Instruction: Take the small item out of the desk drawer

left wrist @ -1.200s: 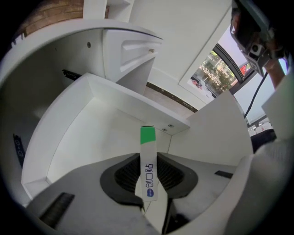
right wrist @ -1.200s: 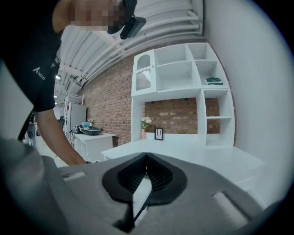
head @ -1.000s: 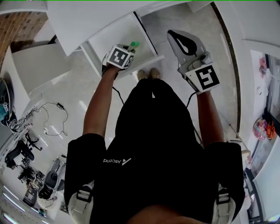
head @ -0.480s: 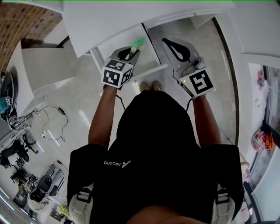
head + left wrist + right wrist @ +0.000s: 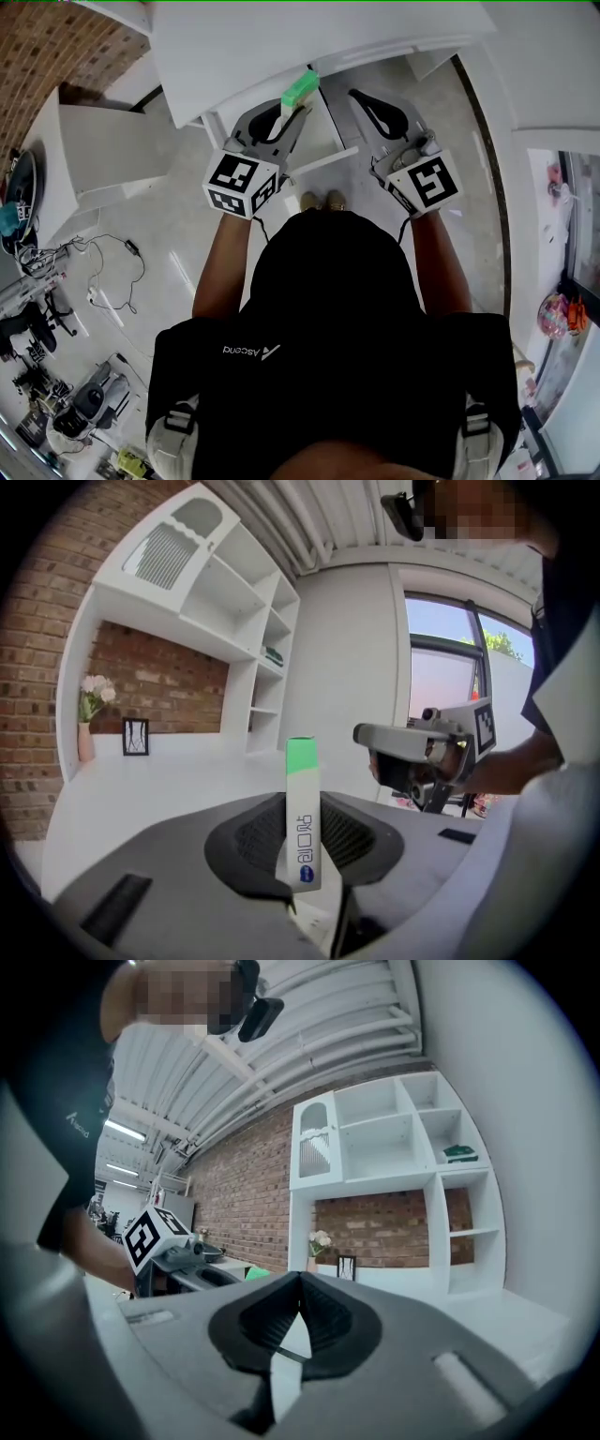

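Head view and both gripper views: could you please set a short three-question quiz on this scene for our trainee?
1. True or false: the right gripper holds the green-tipped box.
2. The desk drawer is: A open, B shut, C removed.
3. Fill in: the jaws of the left gripper are shut on the ____.
Key: 1 false, its jaws are shut and empty; 2 A; 3 box.

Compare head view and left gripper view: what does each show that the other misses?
Head view only: the open white desk drawer and the person's tan shoes. Left gripper view only: blue lettering on the slim white green-tipped box, white wall shelves, a vase of pale flowers. Both: that box clamped in the left hand-held gripper, plus the right hand-held gripper.
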Demonstrator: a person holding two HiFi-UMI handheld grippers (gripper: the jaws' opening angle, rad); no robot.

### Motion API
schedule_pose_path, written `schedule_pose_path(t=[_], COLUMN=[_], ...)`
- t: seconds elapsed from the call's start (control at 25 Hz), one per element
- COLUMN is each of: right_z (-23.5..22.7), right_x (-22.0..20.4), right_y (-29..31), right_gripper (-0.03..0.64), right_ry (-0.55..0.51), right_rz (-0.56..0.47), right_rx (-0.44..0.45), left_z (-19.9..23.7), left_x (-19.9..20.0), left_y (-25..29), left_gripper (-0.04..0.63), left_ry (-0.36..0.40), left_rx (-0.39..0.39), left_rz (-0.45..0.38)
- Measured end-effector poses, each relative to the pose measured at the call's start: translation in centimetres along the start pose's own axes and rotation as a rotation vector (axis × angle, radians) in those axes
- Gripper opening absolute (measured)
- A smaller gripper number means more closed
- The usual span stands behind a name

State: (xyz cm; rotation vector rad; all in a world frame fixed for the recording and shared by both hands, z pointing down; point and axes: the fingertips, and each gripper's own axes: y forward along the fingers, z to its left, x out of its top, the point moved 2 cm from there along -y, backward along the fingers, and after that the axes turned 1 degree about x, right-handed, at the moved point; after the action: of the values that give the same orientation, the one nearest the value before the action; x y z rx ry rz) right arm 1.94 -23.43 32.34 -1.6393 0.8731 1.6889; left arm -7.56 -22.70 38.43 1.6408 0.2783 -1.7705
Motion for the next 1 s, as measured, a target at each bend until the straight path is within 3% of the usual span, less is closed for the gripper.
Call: schedule_pose_path(t=[0.24,0.48,1.0], right_z=[1.4,3.8,4.9], right_x=[1.8,4.1,5.2], right_y=[-0.8,-1.5,-3.8], right_gripper=[0.002,0.002,0.002], right_ry=[-0.002,-0.013,-0.037], right_rz=[-0.054,-0.11,-0.123], right_rx=[0.029,0.064,0.047], left_z=[-2.6,-4.3,-6.9], left_x=[5.4,9.1,11.0], left_y=[-2.8,-5.6,-9.3], left_gripper=[0.091,0.091,0.091], left_ry=[0.049,0.094,0.155], left_rx=[0.011,0.027,0.027], left_rz=[-0.182,-0.3,-0.37])
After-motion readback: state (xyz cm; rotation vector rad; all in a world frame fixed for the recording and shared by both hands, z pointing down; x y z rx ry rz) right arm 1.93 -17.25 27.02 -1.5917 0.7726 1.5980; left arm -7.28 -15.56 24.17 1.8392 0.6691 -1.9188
